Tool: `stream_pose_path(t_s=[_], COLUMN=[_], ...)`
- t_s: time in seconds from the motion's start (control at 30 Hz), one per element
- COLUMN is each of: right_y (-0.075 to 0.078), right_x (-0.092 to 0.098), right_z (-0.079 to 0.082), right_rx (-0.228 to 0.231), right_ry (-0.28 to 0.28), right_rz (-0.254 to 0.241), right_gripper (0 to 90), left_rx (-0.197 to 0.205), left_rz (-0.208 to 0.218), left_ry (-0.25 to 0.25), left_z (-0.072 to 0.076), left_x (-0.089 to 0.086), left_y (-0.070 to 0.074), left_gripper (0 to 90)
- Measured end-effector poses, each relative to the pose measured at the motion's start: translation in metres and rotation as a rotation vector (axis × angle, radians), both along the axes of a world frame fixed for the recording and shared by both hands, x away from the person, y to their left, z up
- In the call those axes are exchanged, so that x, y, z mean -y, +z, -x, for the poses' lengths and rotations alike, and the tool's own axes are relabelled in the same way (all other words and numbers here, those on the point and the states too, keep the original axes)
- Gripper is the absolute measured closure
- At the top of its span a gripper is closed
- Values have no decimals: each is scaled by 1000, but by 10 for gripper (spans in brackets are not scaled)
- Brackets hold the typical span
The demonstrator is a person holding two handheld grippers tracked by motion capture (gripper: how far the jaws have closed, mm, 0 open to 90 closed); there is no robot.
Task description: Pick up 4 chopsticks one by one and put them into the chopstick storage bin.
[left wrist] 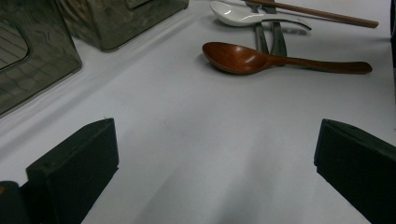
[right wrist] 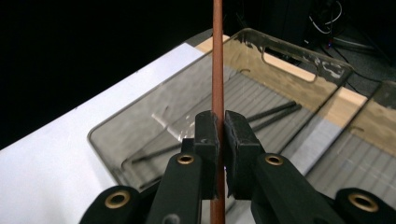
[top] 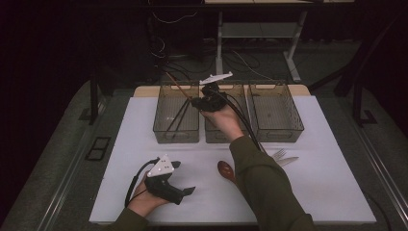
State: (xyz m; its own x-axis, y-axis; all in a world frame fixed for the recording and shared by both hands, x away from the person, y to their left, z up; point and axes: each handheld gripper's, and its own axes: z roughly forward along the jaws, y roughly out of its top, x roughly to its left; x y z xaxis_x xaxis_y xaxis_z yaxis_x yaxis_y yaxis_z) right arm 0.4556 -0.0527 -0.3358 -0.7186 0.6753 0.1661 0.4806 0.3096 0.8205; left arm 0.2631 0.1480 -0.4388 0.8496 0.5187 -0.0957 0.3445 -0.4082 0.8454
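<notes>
- The left gripper view shows a brown wooden spoon (left wrist: 243,58), a white spoon (left wrist: 233,16) and another chopstick (left wrist: 322,13) lying on the white table (left wrist: 196,154); in the high view the sleeve hides most of these.
- The chopstick (right wrist: 217,60) is thin, straight and reddish-brown.
- The right gripper (right wrist: 221,140) pinches it, above the left bin (top: 176,113); the left gripper (top: 180,178) rests spread, near-left.

A brown wooden spoon (left wrist: 243,58) lies beside a white spoon (left wrist: 233,16) and fork (top: 280,154).
</notes>
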Motion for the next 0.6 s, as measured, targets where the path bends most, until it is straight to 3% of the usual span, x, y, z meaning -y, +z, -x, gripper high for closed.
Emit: stream_pose_path(t_s=[0.2, 0.6], right_y=[-6, -23], right_x=[-19, -63], right_z=[-14, -29], right_rx=[5, -24], right_ry=[3, 12], right_rz=[-28, 12], right_gripper=[837, 837], left_rx=[3, 1], left_rz=[-5, 0], left_ry=[-7, -25], left_z=[0, 1], left_x=[1, 1], left_y=[1, 1], left_gripper=[0, 0])
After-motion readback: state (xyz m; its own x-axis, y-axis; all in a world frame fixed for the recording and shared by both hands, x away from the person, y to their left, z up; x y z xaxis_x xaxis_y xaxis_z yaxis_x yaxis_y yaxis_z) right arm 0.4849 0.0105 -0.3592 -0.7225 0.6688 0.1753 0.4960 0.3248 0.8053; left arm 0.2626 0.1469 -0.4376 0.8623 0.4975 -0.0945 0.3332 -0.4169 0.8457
